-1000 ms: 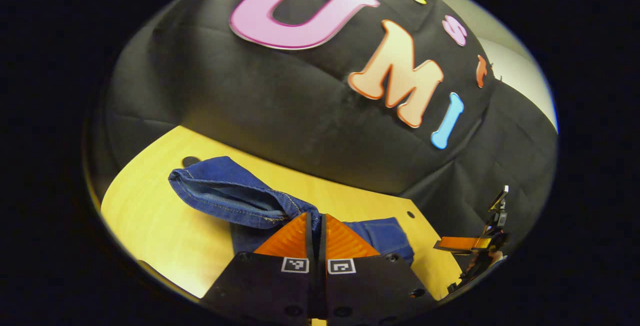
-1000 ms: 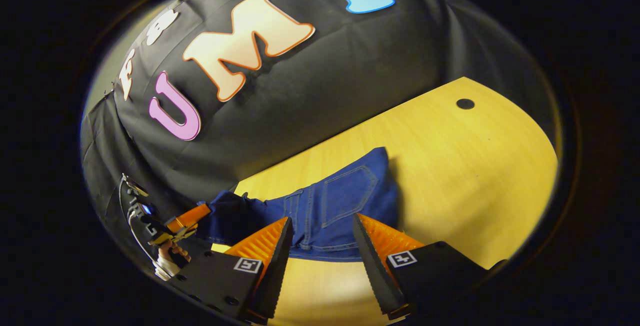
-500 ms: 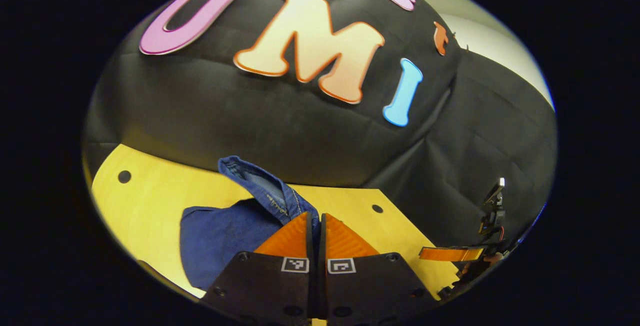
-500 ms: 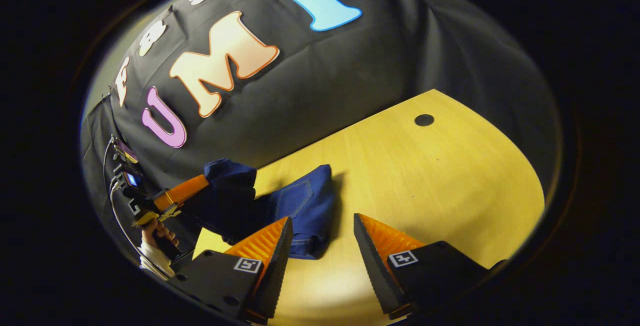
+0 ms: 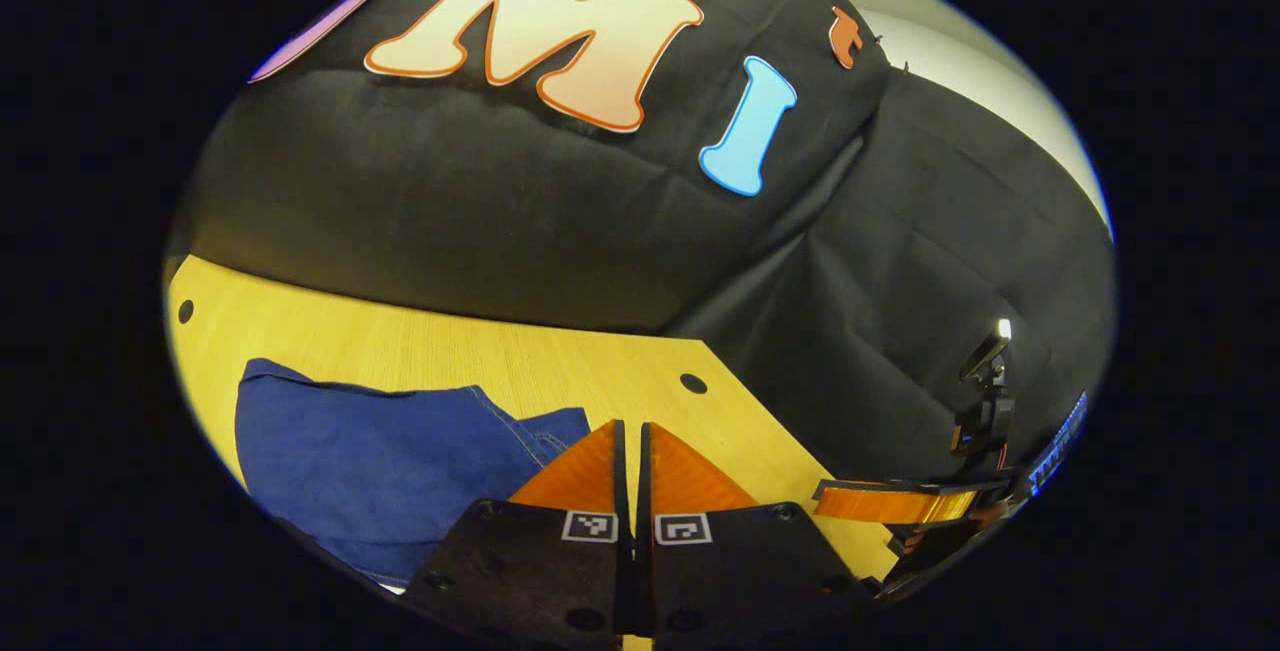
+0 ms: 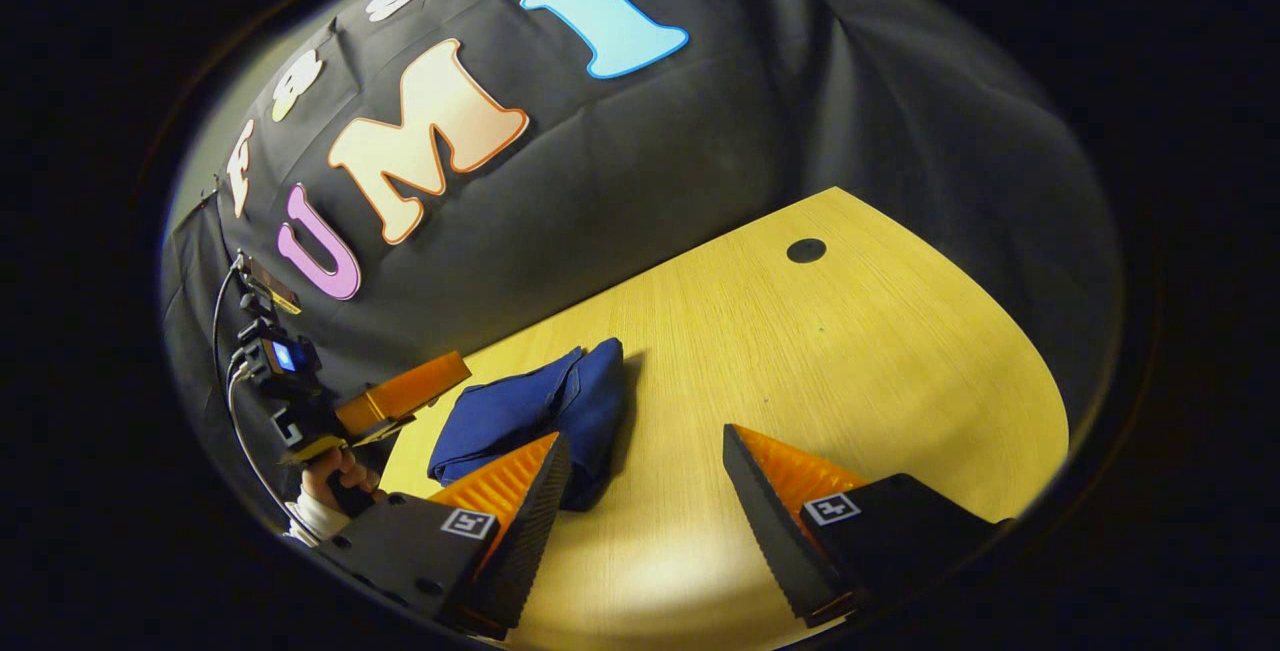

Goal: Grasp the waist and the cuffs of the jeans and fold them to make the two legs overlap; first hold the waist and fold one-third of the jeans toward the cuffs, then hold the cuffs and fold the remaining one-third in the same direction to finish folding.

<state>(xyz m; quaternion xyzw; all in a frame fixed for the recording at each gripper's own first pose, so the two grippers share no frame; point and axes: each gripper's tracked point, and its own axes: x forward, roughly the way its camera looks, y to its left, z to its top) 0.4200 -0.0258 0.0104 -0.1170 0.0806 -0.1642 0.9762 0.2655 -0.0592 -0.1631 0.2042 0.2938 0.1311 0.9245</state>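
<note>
Folded jeans (image 6: 530,411) flat on table (image 6: 800,351)

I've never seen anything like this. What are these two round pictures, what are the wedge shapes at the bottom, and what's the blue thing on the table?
There is no robot here. A person holds a two-finger tool, a hand-held gripper, in each hand, and a small camera rides on each one, looking forward along its fingers. The wedges at the bottom of each picture are those fingers.

In the left gripper view, the left hand-held gripper has its fingers closed together, with nothing visibly between them. In the right gripper view, the right hand-held gripper is open and holds nothing. That view also shows the left tool farther off, with the person's hand around its handle.

The blue thing is a pair of jeans, lying folded into a compact bundle on the yellow wooden table.
</note>
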